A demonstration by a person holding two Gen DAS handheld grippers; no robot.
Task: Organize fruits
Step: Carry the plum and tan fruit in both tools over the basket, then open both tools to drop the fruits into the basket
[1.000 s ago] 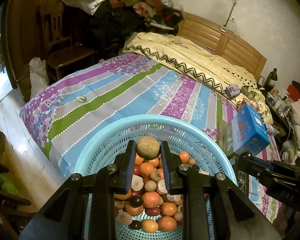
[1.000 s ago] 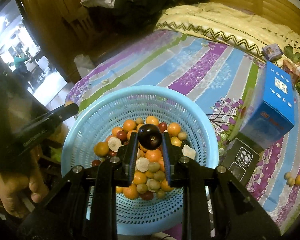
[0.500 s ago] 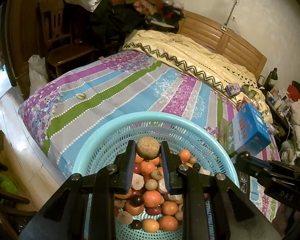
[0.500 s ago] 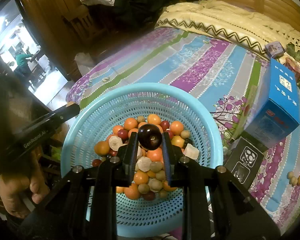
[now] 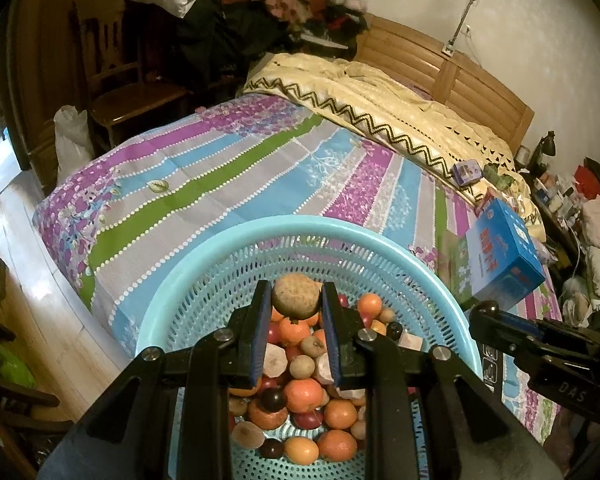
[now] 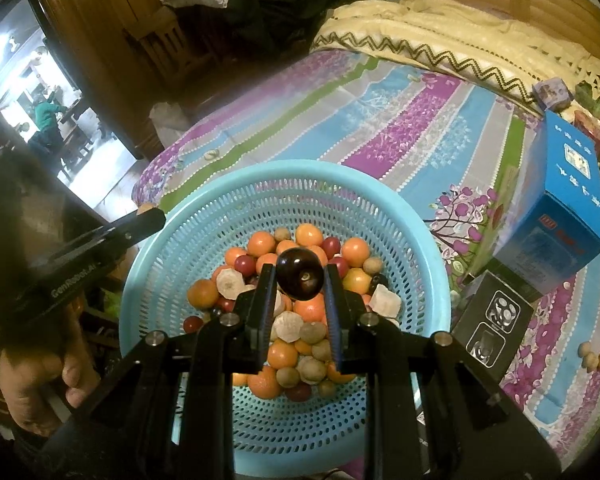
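A light blue perforated basket (image 5: 204, 276) (image 6: 168, 248) sits at the near edge of the bed and holds several oranges, dark plums, brown fruits and pale cut pieces. My left gripper (image 5: 296, 298) is shut on a round brown fruit (image 5: 296, 295) and holds it above the basket's fruit pile. My right gripper (image 6: 300, 274) is shut on a dark purple plum (image 6: 300, 272), also above the pile. The left gripper shows at the left of the right wrist view (image 6: 140, 222). Three small fruits (image 6: 596, 356) lie on the sheet at the right.
The striped bedsheet (image 5: 228, 184) stretches beyond the basket. A blue box (image 6: 560, 216) and a black box (image 6: 492, 320) stand right of the basket. A yellow quilt (image 5: 380, 96) lies at the headboard. A wooden chair (image 5: 132, 96) and the floor are at the left.
Both grippers have risen slightly with their fruits still held; the basket sits a little lower in both views.
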